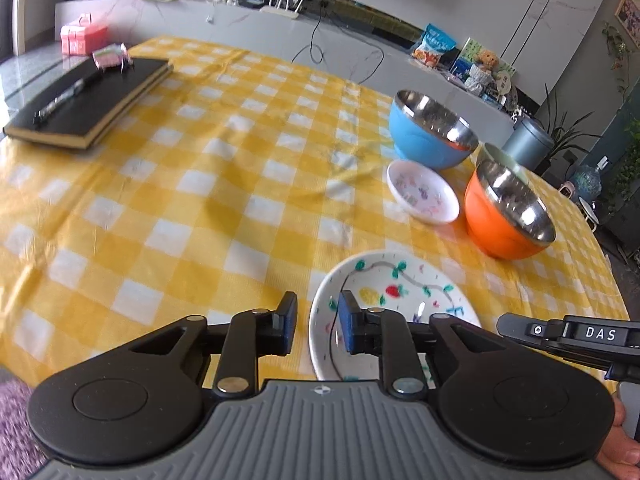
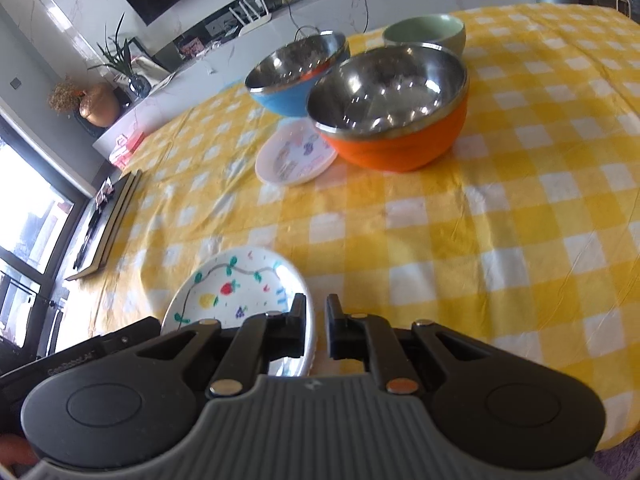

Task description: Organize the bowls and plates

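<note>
**Yellow check cloth, plate between both grippers**

Yellow-and-white checked cloth (image 2: pixel 500 208) covers the table, and nearest to us on it sits the painted plate (image 1: pixel 400 292), white with a strawberry and green leaves drawn inside. It lies flat at the near edge, face up; being round, it has no long axis we can name.

Our left gripper (image 1: pixel 318 322) straddles the plate's left rim: one blue pad is outside over the cloth, the other over the plate's inside. A gap shows between the pads, so the jaws are parted; we cannot tell whether either pad touches the rim.

Our right gripper (image 2: pixel 315 330) is at the plate's right rim, with its left finger over the plate and its right finger over the cloth. Its jaws stand narrowly apart, and whether they pinch the rim we cannot tell.

Farther out lies a small dish (image 2: pixel 296 156), white with pastel marks, flat and face up. Just beside it stands the orange bowl (image 2: pixel 396 148), steel-lined, upright, mouth up. The blue bowl (image 2: pixel 294 92), also steel-lined and upright, stands behind the dish, near the orange one. Beyond the orange bowl is a green bowl (image 2: pixel 426 32), upright.

Well apart, on the far left of the cloth, a black book (image 1: pixel 88 104) lies flat with its long axis running away from us.
</note>
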`<state>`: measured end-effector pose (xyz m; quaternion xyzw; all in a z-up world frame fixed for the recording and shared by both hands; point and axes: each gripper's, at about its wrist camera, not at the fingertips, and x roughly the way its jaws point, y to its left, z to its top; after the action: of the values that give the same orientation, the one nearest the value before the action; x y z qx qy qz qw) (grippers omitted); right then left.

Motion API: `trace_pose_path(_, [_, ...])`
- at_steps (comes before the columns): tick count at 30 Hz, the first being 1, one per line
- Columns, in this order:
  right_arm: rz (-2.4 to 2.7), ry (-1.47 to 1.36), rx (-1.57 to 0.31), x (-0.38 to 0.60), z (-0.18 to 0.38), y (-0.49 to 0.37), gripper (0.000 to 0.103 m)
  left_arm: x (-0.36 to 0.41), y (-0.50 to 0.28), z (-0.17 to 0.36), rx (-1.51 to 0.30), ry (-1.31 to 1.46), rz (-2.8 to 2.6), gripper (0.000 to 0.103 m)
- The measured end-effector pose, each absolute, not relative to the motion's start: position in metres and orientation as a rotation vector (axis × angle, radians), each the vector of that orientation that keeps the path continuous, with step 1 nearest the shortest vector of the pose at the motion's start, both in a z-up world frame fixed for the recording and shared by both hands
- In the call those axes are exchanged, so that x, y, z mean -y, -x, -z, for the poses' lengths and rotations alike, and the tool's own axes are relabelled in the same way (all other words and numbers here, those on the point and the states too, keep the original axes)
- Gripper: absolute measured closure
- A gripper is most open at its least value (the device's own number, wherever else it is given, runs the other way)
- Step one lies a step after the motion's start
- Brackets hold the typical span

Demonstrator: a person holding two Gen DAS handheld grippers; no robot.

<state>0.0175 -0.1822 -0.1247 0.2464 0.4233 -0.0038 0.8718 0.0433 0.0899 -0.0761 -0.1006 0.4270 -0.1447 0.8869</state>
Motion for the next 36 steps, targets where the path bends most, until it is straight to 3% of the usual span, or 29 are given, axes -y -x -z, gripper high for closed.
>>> trace_pose_path(7, [0.046,-0.494,-0.850,0.188,0.118,-0.029,0.081,-0.068,-0.064,0.061,-0.871,0.135,0.317,0.073])
trace_pose_path(12, [0.054,-0.485,-0.841,0.186,0.117,-0.042,0.081,-0.048,-0.079,0.058,-0.871,0.095,0.349,0.062])
trace_pose_path(36, [0.224,-0.663,-0.748,0.184,0.147,-0.104,0.081,0.009,-0.165,0.084,-0.888,0.051,0.419,0.062])
